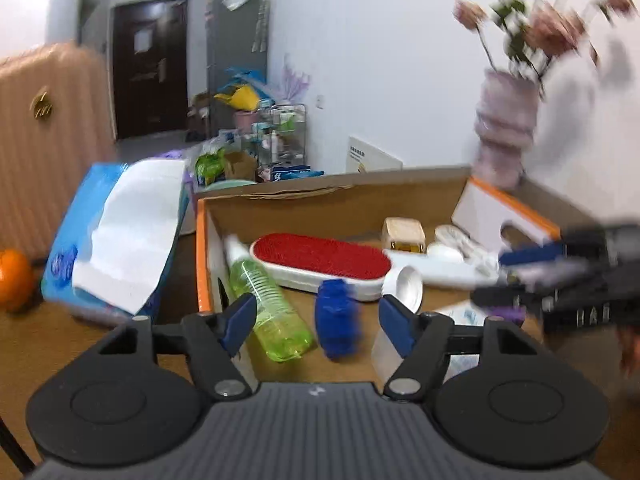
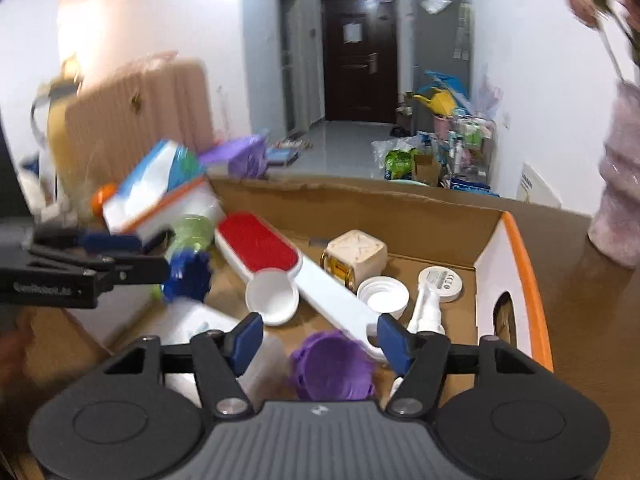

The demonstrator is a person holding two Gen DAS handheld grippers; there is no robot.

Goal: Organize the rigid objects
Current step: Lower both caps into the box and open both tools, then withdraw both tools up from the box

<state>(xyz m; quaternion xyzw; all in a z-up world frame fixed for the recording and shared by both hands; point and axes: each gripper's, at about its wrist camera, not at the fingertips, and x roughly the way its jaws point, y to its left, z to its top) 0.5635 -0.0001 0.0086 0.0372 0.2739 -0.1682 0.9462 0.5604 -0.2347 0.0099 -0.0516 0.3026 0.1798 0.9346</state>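
An open cardboard box (image 1: 320, 204) with orange-edged white flaps holds a red-and-white lint brush (image 1: 320, 260), a green bottle (image 1: 268, 304), a blue ridged piece (image 1: 336, 316), a white cap (image 1: 404, 284) and a beige cube (image 1: 404, 234). My left gripper (image 1: 318, 320) is open and empty above the blue piece. In the right wrist view my right gripper (image 2: 320, 340) is open and empty above a purple ridged piece (image 2: 332, 368). The brush (image 2: 276, 256), blue piece (image 2: 188, 274) and box (image 2: 360, 200) show there too.
A tissue pack (image 1: 116, 236) and an orange (image 1: 14, 280) lie left of the box on the brown table (image 1: 72, 336). A pink vase (image 1: 504, 136) with flowers stands behind the box at the right. White caps (image 2: 382, 294) and a small spray bottle (image 2: 428, 308) lie inside.
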